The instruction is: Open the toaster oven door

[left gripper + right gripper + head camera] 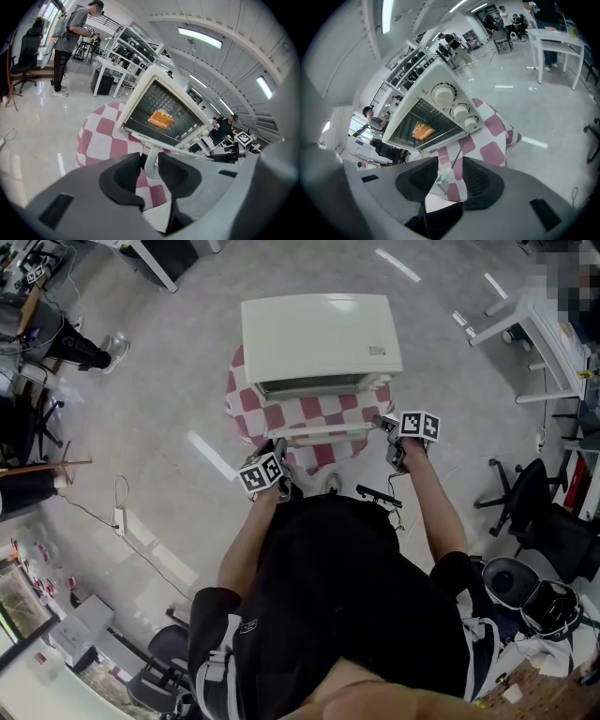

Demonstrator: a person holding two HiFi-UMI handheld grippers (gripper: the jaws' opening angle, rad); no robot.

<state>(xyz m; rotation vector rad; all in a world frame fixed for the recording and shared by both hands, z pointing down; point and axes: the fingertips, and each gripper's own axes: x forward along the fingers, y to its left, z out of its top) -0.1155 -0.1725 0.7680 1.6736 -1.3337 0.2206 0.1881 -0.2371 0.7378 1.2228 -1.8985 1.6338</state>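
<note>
A cream toaster oven [319, 334] stands on a round table with a red-and-white checked cloth [246, 399]. Its glass door hangs down open, and the white handle bar [323, 432] lies at the near edge. My left gripper [279, 457] is at the bar's left end, and in the left gripper view it [151, 171] is shut on the handle's bracket [151, 159]. My right gripper [392, 432] is at the right end. In the right gripper view it [452, 176] stands open, with the door's edge and a metal fitting [440, 180] loose between the pads. An orange piece of food [161, 119] lies on the rack inside.
The oven's knobs [445, 93] are on its right side. White tables [525, 334] stand at the back right, office chairs [548, 512] to the right, and a cable with a power strip [117, 517] lies on the floor to the left. A person [65, 42] stands far off.
</note>
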